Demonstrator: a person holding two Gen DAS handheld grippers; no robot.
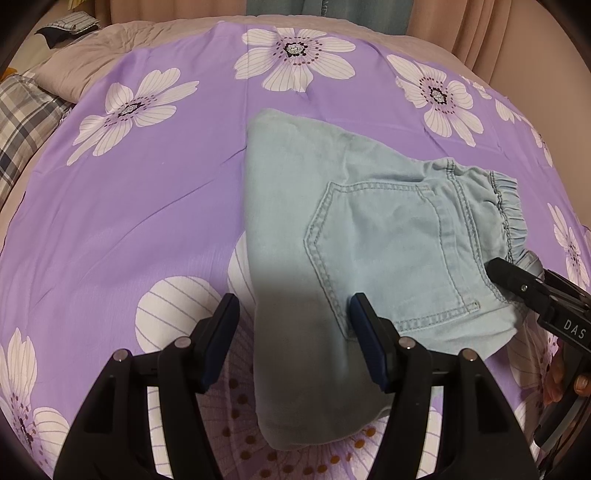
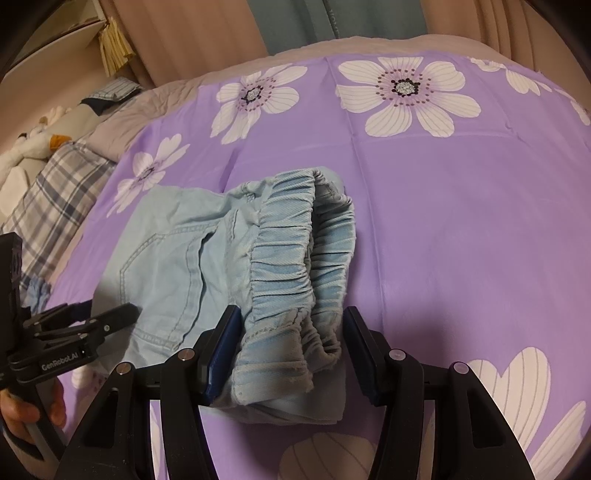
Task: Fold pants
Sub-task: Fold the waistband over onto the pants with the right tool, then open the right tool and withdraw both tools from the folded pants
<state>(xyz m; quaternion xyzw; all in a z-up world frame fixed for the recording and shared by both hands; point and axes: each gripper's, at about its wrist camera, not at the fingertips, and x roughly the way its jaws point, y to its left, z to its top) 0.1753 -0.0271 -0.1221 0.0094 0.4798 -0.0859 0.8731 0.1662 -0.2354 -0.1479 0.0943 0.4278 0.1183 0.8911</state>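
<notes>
Light blue denim pants [image 1: 332, 236] lie folded into a compact stack on a purple floral sheet [image 1: 147, 192]. A back pocket faces up. The elastic waistband [image 2: 295, 258] faces the right gripper. My left gripper [image 1: 291, 332] is open, its fingers on either side of the folded near edge, just above the cloth. My right gripper [image 2: 290, 347] is open, its fingers on either side of the waistband end. The right gripper's finger also shows in the left wrist view [image 1: 517, 280], and the left gripper shows in the right wrist view [image 2: 74, 328].
A plaid pillow [image 1: 26, 122] and beige quilt [image 1: 74, 62] lie at the left of the bed. Stuffed toys [image 2: 33, 147] sit past the pillow. Curtains [image 2: 221, 29] hang behind the bed. Purple sheet extends to the right of the pants.
</notes>
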